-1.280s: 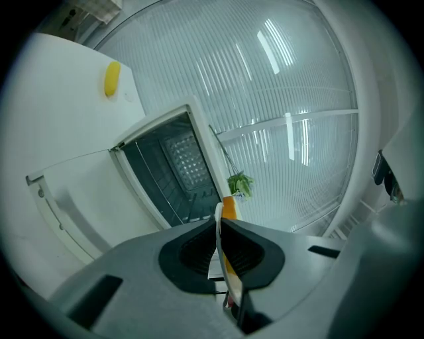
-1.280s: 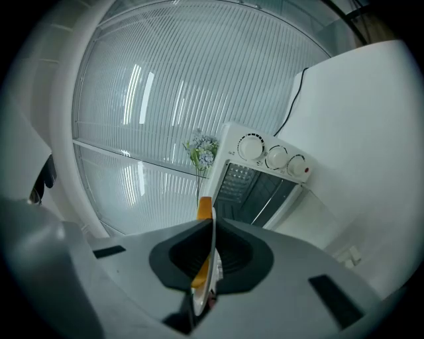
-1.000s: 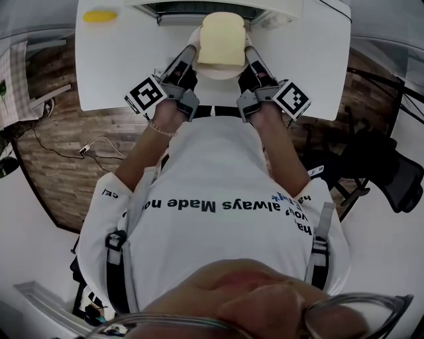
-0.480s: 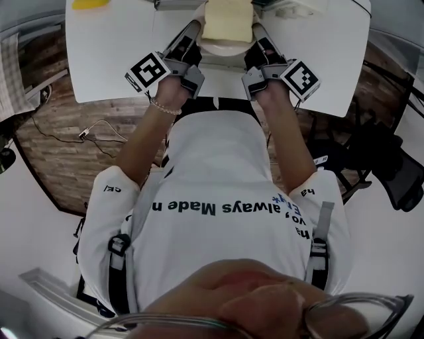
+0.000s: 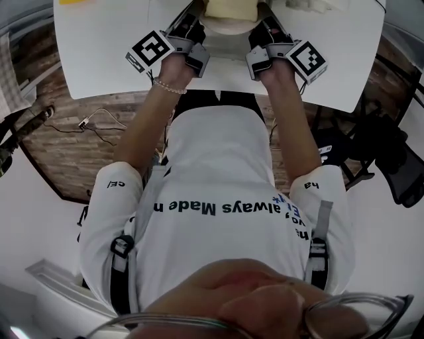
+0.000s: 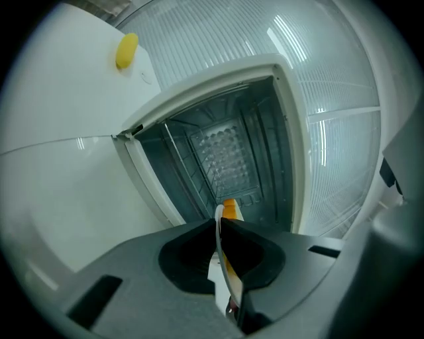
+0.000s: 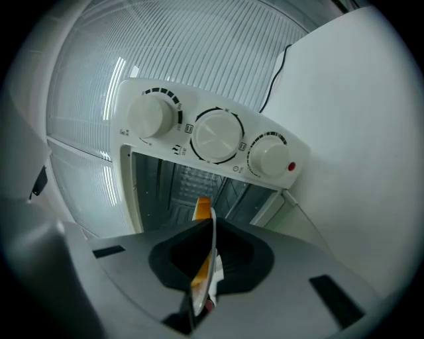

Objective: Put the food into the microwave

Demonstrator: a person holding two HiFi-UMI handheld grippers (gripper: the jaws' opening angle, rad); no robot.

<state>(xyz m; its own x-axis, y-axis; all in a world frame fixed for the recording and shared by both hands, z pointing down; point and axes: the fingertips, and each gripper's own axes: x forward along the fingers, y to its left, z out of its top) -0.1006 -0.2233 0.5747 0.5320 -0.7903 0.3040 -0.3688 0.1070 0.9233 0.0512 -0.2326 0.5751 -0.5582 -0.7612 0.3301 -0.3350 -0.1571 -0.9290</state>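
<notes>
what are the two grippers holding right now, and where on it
A plate with a slice of bread on it. The left gripper is clamped on its left rim, the right gripper on its right rim.

Right gripper [image 7: 212,222] clamping plate [image 7: 212,250] by rim; bread [image 7: 202,208] facing open microwave [image 7: 165,192], 3 knobs [image 7: 215,134] sitting beside cavity.

"Made" and "always" are seen upside down in dark print on the person's white shirt [image 5: 218,152]. Marks round the round dials [image 7: 215,136] of the white microwave [image 7: 128,192] cannot be read.
</notes>
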